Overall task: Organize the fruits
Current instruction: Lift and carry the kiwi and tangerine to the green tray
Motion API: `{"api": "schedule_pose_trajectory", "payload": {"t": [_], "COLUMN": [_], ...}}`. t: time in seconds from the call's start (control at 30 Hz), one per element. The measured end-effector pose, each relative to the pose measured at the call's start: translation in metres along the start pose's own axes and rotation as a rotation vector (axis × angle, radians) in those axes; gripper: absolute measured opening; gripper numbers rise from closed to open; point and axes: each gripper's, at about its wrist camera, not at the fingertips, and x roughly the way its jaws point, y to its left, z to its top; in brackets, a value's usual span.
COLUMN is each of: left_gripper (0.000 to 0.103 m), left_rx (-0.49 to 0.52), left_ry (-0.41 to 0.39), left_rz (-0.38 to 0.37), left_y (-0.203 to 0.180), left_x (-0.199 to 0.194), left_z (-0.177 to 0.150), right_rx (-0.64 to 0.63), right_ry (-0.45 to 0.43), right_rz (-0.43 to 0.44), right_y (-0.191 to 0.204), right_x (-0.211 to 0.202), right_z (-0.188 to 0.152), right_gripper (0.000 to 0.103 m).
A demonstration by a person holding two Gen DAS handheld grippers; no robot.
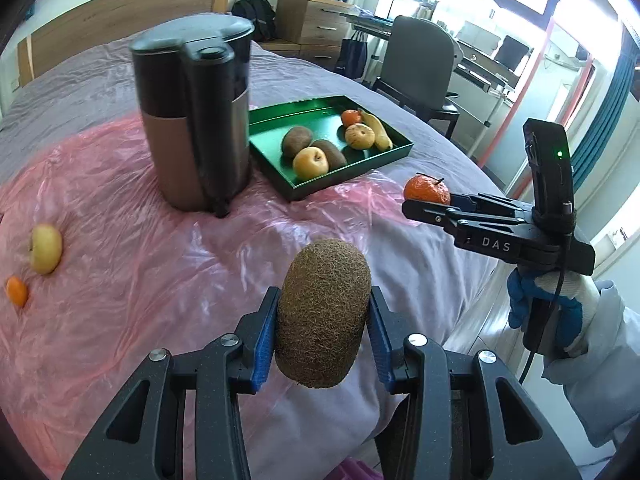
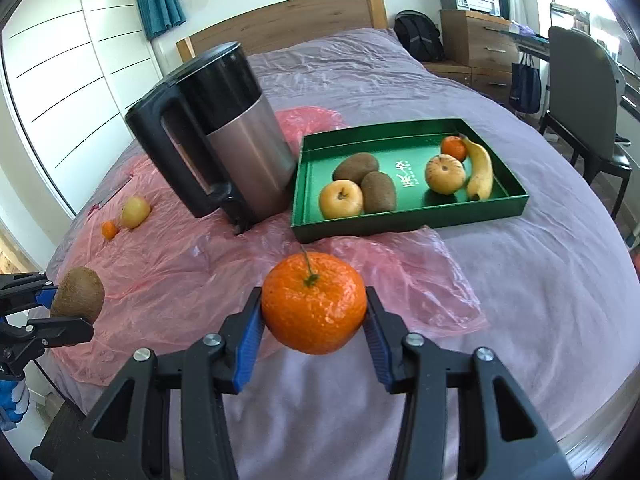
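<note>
My left gripper is shut on a brown kiwi, held above the bed; the kiwi also shows at the left of the right wrist view. My right gripper is shut on an orange tangerine, also seen in the left wrist view. A green tray ahead holds two kiwis, two apples, a tangerine and a banana. A yellow apple and a small tangerine lie loose on the pink plastic sheet at the left.
A black and steel kettle stands left of the tray, between it and the loose fruit. The bed has a purple cover. A wooden headboard is at the far end; a grey chair and a desk stand at the right.
</note>
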Motion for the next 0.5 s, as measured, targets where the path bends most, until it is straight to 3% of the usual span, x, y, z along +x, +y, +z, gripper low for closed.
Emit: {"api": "schedule_pose_trajectory", "payload": {"t": [0.3,0.5], "left_gripper": [0.037,0.037], "left_rx": [0.043,0.014], "left_ry": [0.012,0.007], "left_rz": [-0.029,-0.03], "left_y": [-0.035,-0.04], "left_x": [0.055,0.091], "left_z": [0.066,0.116], "right_rx": [0.077,0.097], "right_ry": [-0.025,-0.027], "right_rz": [-0.029,-0.027], "right_y": [-0.056,-0.079], "right_x": [0.005,0.027], "right_z": [0.012,0.031], "right_gripper": [0.059,0.059]}}
